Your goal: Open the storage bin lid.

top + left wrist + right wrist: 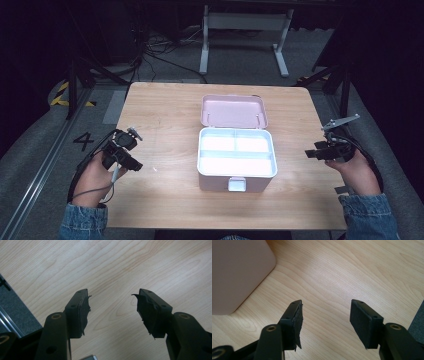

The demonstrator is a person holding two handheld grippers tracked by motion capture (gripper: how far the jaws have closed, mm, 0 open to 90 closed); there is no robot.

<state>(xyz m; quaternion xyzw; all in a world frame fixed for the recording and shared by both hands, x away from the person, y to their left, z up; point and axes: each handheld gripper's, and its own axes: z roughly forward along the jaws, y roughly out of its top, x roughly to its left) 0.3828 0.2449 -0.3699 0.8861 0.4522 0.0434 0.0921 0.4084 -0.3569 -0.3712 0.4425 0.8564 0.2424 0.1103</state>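
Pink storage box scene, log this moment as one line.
pink plastic storage box: lid open, compartments empty | left gripper: open, empty | right gripper: open, empty | wooden table

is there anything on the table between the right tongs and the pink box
Nothing visible. The right tongs are open, off the box's right side, and bare wooden table lies between them and the open pink box. The right gripper view shows the same clear wood beside the box's corner.

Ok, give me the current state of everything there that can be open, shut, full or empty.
pink box: open, upright on the table.
lid: swung back behind the box.
compartments: three, all look empty.
front latch: undone.
left tool: open, holding nothing.
right tool: open, holding nothing.
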